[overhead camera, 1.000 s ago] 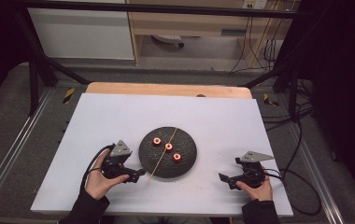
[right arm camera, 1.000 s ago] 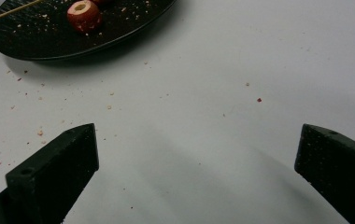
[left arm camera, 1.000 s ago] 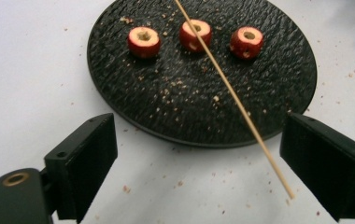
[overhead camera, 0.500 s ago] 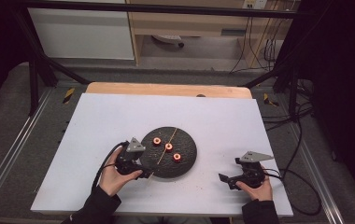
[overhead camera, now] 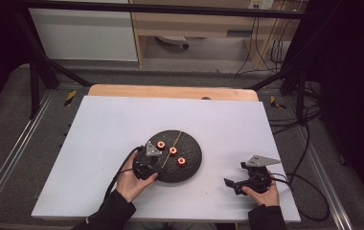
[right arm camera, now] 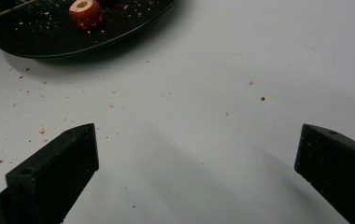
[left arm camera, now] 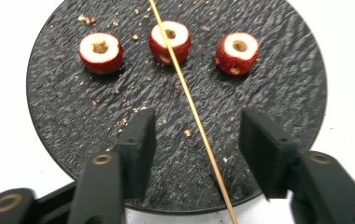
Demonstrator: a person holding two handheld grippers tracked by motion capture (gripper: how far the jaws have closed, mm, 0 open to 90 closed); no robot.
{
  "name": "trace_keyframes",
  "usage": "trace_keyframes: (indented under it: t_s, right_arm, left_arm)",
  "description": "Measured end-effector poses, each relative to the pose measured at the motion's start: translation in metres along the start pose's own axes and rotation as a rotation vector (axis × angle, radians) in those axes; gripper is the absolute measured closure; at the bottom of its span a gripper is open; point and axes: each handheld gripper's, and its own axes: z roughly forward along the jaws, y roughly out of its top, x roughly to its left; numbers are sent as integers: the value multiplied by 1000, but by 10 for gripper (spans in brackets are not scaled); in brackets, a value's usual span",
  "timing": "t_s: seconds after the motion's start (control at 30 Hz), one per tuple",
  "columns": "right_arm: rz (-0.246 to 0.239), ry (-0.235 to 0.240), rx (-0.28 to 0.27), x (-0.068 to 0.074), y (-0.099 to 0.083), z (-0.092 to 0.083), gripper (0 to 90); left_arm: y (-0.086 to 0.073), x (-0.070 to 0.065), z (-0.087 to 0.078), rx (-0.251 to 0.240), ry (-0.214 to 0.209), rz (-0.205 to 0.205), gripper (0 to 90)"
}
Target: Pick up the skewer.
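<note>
A round black slate plate (overhead camera: 193, 146) holds three cored red fruit pieces (overhead camera: 173, 150) in a row, with a thin wooden skewer (overhead camera: 176, 140) lying across it. My left gripper (overhead camera: 157, 162) hangs over the plate's near-left edge. In the left gripper view the skewer (left arm camera: 199, 122) runs between the two jaws of the left gripper (left arm camera: 199, 142). These jaws have just been closing and stand half apart, with neither pad touching the stick. The fruit pieces (left arm camera: 101, 51) lie beyond the tips. My right gripper (overhead camera: 237, 184) rests wide open over bare table (right arm camera: 196, 154), right of the plate (right arm camera: 49, 37).
Crumbs are scattered on the plate and on the white table sheet (overhead camera: 122, 124) around it. A wooden strip (overhead camera: 170, 92) edges the far side. Cables (overhead camera: 309, 143) trail off the right edge, and metal rails run along both sides.
My left gripper has moved right, onto the plate's edge, and its jaws have narrowed around the skewer. The right gripper has stayed where it was.
</note>
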Motion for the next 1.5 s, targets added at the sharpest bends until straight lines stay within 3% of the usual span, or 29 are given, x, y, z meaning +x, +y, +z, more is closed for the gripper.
trace_keyframes:
  t_s: [0.17,0.33,0.6,0.93,1.23,1.5]
  right_arm:
    - [-2,2,1,0,0,0,6]
    - [1,3,3,0,0,0,6]
    - [4,7,5,0,0,1,6]
    - [7,9,9,0,0,1,6]
    - [6,9,8,0,0,1,6]
    - [5,7,8,0,0,1,6]
  left_arm:
    - [1,-3,5,26,29,0,593]
    - [3,-6,9,56,20,-4,673]
    - [7,-8,13,106,25,-9,762]
    - [9,-11,15,133,55,-8,843]
    - [8,-11,12,122,67,-16,876]
    - [3,-7,0,68,45,-7,879]
